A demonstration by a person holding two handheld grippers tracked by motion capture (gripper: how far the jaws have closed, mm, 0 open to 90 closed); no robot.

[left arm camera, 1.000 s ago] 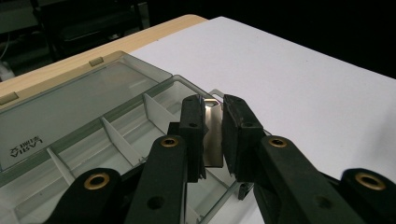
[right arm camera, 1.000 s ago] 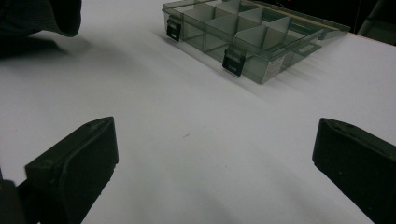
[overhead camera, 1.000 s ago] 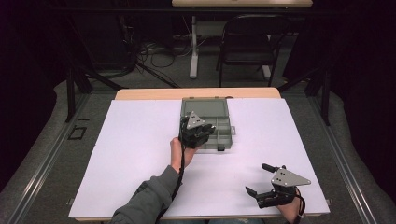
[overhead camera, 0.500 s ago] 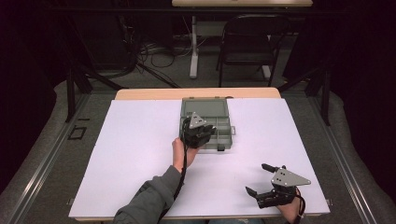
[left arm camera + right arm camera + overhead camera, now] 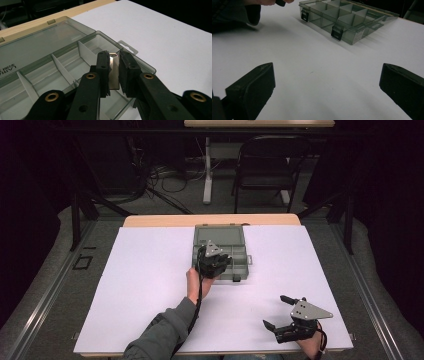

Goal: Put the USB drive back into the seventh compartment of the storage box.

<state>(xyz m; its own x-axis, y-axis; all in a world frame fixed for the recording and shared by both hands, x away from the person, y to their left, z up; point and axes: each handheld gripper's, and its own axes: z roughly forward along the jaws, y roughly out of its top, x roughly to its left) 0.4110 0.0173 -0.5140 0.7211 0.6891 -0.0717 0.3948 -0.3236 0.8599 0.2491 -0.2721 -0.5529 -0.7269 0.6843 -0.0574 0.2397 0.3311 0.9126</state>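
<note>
A clear grey compartment box lies open at the table's far middle, its lid laid back. My left gripper hovers over the box's front compartments. In the left gripper view its jaws are shut on a small shiny metal piece, held above a compartment near the box's corner. My right gripper rests near the table's front right, open, with nothing between its fingers. The right gripper view shows its wide-apart jaws over bare white table, with the box farther off.
White paper covers the table. Its wooden far edge shows behind the box. Two black latches hang on the box's front wall. A chair and cables stand on the floor beyond the table.
My left gripper has edged slightly to the right over the box with the metal piece in it. The right gripper has stayed in place.
</note>
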